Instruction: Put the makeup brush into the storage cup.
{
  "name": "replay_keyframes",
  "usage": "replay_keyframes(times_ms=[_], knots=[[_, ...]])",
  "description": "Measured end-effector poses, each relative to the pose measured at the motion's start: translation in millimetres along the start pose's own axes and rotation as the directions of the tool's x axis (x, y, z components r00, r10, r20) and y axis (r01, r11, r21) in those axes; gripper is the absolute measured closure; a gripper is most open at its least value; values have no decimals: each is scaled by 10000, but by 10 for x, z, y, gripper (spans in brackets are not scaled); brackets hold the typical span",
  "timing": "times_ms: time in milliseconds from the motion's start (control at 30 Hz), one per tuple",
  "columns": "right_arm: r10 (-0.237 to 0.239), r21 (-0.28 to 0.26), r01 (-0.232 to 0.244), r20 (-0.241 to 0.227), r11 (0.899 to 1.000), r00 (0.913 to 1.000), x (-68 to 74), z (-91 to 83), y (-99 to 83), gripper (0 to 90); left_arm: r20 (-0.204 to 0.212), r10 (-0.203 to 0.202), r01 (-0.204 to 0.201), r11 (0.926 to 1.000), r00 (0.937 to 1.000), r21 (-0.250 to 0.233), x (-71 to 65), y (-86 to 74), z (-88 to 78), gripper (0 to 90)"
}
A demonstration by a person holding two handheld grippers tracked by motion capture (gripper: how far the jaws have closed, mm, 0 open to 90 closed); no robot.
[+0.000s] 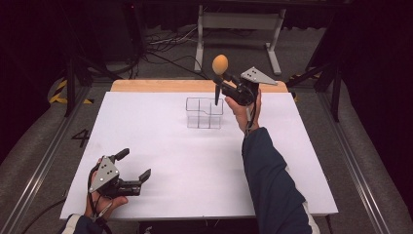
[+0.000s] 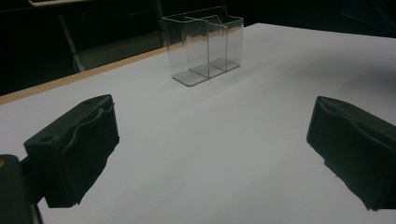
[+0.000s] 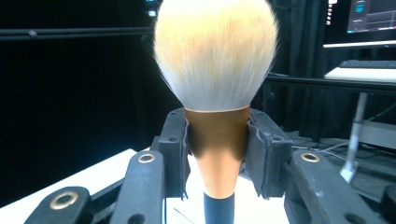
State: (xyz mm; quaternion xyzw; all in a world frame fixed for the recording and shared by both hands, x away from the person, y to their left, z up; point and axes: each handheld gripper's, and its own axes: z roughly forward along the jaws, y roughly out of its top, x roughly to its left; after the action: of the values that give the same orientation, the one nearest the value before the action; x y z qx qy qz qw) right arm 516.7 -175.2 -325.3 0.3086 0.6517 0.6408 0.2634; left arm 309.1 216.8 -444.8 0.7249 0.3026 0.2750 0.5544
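Note:
A makeup brush (image 1: pixel 219 73) with a fluffy pale head, copper ferrule and black handle stands upright in my right gripper (image 1: pixel 225 84), which is shut on it. In the right gripper view the pads (image 3: pixel 180 144) squeeze the copper ferrule of the brush (image 3: pixel 215 60). The brush's handle tip hangs just above the clear plastic organizer (image 1: pixel 204 112), a box with several compartments at the table's far middle. My left gripper (image 1: pixel 135 165) rests open near the table's front left corner, with nothing between its pads (image 2: pixel 79 144). It faces the organizer (image 2: pixel 205 44).
The white table (image 1: pixel 160 161) has a wooden strip (image 1: pixel 160 86) along its far edge. Beyond it stand a metal stand, cables and dark floor. A monitor and a keyboard (image 3: pixel 369 65) sit at the right of the right gripper view.

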Motion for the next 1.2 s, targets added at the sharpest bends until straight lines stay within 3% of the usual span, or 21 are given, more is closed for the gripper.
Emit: replay_keyframes(times_ms=[567, 1200], knots=[[186, 279, -193, 237, 9994, 9995, -61, 42, -131, 625, 179, 37, -37, 10000, 9998, 34, -20, 2, 5, 29], [421, 867, -457, 426, 9952, 9982, -106, 36, -403, 624, 87, -22, 22, 10000, 10000, 72, -26, -2, 13, 33]])
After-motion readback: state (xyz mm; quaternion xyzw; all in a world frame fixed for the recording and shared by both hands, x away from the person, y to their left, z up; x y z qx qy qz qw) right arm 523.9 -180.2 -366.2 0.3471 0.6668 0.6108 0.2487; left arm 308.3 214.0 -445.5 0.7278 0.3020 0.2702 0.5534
